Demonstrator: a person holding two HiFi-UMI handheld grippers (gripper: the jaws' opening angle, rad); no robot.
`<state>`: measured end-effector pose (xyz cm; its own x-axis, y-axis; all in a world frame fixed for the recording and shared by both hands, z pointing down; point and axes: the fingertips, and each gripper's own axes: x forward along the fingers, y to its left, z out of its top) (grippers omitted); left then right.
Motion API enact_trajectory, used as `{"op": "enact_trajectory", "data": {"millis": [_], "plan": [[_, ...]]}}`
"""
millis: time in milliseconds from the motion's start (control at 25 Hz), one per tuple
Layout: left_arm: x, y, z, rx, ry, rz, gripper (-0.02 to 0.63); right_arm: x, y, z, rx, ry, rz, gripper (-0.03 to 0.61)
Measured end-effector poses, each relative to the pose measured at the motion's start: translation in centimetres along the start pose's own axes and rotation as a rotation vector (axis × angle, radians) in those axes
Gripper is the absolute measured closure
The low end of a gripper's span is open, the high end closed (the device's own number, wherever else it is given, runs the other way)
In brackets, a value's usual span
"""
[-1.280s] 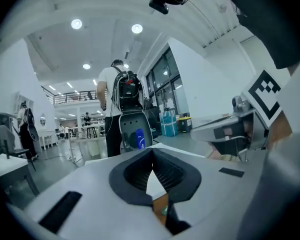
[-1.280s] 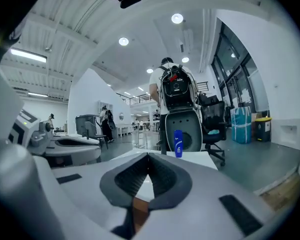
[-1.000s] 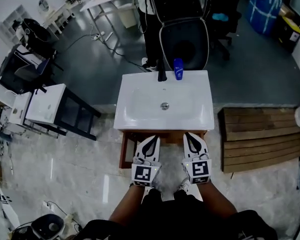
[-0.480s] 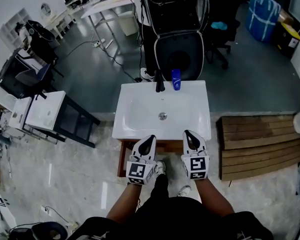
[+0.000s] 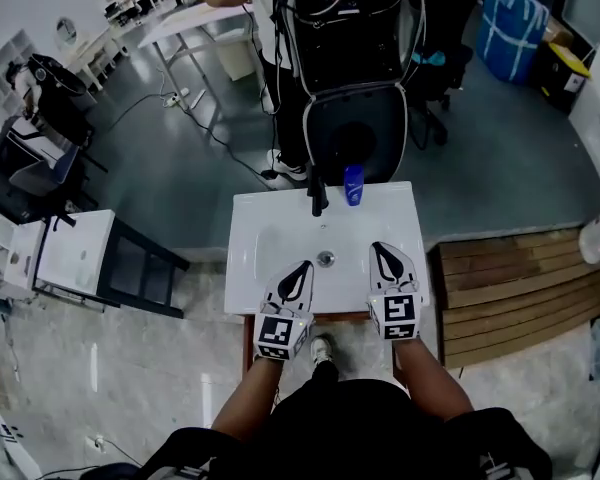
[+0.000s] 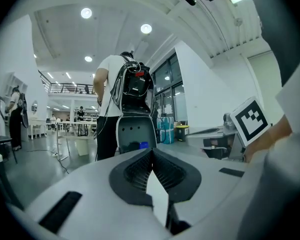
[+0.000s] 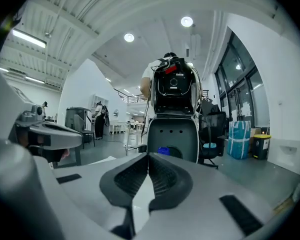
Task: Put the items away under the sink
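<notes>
A white sink [image 5: 270,230] on a wooden cabinet stands in front of me. At its back edge stand a black tap [image 5: 318,200] and a blue bottle [image 5: 354,184]. The bottle's blue top shows past the jaws in the left gripper view [image 6: 143,145] and in the right gripper view [image 7: 163,150]. My left gripper [image 5: 306,266] hovers over the sink's front left, its jaws closed together and empty. My right gripper [image 5: 380,248] is over the front right, also shut with nothing between its jaws. The space under the sink is hidden from view.
A person with a black backpack [image 5: 352,23] stands right behind the sink, beside a grey chair back [image 5: 354,133]. A wooden pallet [image 5: 520,288] lies to the right. A white table with a black frame [image 5: 90,258] is at the left. My feet [image 5: 322,348] are near the cabinet.
Both grippers have moved forward from the cabinet's front to over the sink basin. My view has come closer to the sink. Both jaws stayed closed.
</notes>
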<state>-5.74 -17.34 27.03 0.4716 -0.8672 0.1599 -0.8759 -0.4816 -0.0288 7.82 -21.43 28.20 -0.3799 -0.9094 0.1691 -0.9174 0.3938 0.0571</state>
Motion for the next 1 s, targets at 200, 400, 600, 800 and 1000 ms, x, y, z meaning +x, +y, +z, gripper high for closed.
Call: {"op": "enact_trajectory", "data": {"millis": [200, 400, 600, 800, 1000], "plan": [[2.6, 3.7, 0.3, -0.002, -0.005, -0.005, 0.598, 4.9, -0.6, -0.4, -0.008, 0.017, -0.029, 0.557], [4.7, 6.8, -0.7, 0.008, 0.016, -0.015, 0.598, 8.9, -2.5, -1.9, -0.018, 0.067, -0.06, 0.557], [6.3, 8.4, -1.3, -0.015, 0.015, -0.043, 0.598, 12.6, -3.1, -3.9, 0.02, 0.131, -0.066, 0.497], [7.5, 8.8, -2.7, -0.032, 0.037, -0.08, 0.598, 16.0, -3.2, -5.0, 0.064, 0.174, -0.066, 0.357], [7.8, 9.2, -3.2, -0.043, 0.042, -0.086, 0.598, 19.0, -4.3, -5.3, 0.099, 0.179, -0.119, 0.243]]}}
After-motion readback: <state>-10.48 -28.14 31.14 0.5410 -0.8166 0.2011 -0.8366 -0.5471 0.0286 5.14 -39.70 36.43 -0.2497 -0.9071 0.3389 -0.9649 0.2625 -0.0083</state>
